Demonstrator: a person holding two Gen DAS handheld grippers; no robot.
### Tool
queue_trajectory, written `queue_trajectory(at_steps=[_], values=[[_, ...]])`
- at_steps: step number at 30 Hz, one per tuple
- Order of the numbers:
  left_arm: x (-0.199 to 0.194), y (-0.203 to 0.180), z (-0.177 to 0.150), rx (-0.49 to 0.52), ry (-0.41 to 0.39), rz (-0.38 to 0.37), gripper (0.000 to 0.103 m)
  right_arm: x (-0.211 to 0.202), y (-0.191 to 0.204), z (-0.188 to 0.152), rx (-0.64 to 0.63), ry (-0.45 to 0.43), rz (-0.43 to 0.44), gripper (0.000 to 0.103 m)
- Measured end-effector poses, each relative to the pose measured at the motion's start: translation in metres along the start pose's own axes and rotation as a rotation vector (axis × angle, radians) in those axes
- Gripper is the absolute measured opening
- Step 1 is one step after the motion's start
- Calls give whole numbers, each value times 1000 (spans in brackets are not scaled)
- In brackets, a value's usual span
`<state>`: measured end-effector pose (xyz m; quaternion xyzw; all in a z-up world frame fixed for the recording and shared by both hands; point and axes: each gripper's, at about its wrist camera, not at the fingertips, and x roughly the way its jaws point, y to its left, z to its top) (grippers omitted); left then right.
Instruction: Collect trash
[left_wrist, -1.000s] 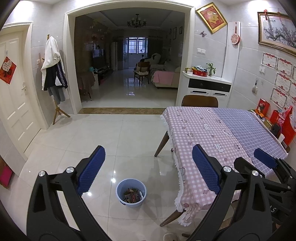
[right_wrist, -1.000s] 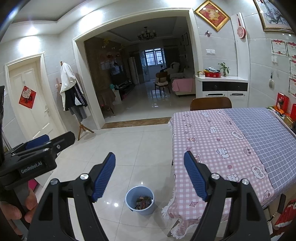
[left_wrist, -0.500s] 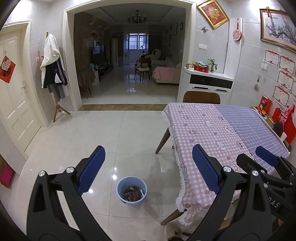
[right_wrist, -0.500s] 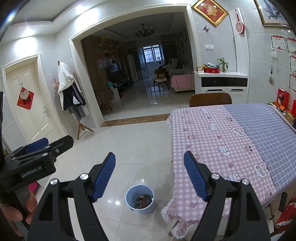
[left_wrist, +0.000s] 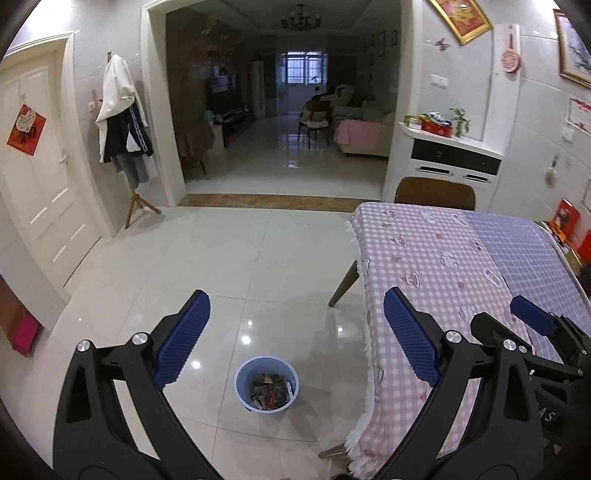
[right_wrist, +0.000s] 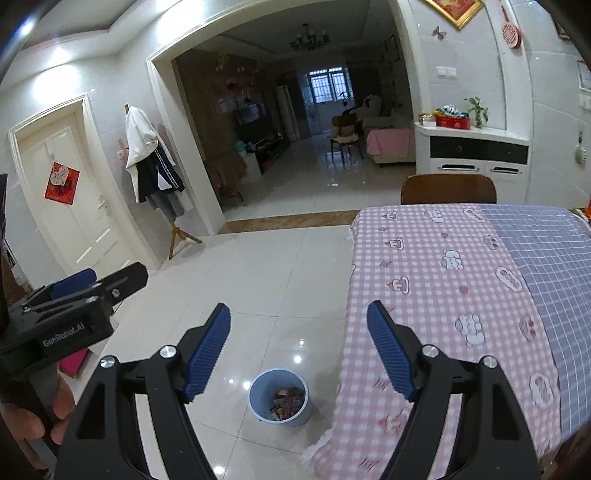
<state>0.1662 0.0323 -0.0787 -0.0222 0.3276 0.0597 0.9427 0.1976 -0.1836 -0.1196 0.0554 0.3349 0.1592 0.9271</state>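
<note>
A small blue bin (left_wrist: 266, 384) (right_wrist: 279, 396) stands on the white tiled floor beside the table's near left corner, holding several crumpled wrappers. My left gripper (left_wrist: 295, 314) hangs open above it with nothing between its blue pads (left_wrist: 183, 339). My right gripper (right_wrist: 299, 321) is open too and empty, over the floor at the table's edge. In the left wrist view the right gripper's finger (left_wrist: 532, 319) shows at the right. The left gripper's body (right_wrist: 74, 314) and a hand (right_wrist: 33, 417) appear at the left of the right wrist view.
A table with a pink and blue checked cloth (left_wrist: 461, 280) (right_wrist: 480, 280) fills the right side, a brown chair (left_wrist: 436, 194) behind it. A white door (left_wrist: 40, 177) and a coat stand (left_wrist: 125, 140) line the left wall. An archway opens onto a dim living room.
Both grippers moved forward toward the archway and dipped slightly. The bin stays low between the fingers, the table edge looms larger, and the picture has darkened.
</note>
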Motion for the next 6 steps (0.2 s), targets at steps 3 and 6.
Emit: queue_trajectory(at_steps=[3,6], values=[[20,-12,10,-9,19,27,93,19,-23,15,-2,15,4,75],[41,-27,18,-13,51,40,93,38,-55,22,10,38,-11,75]])
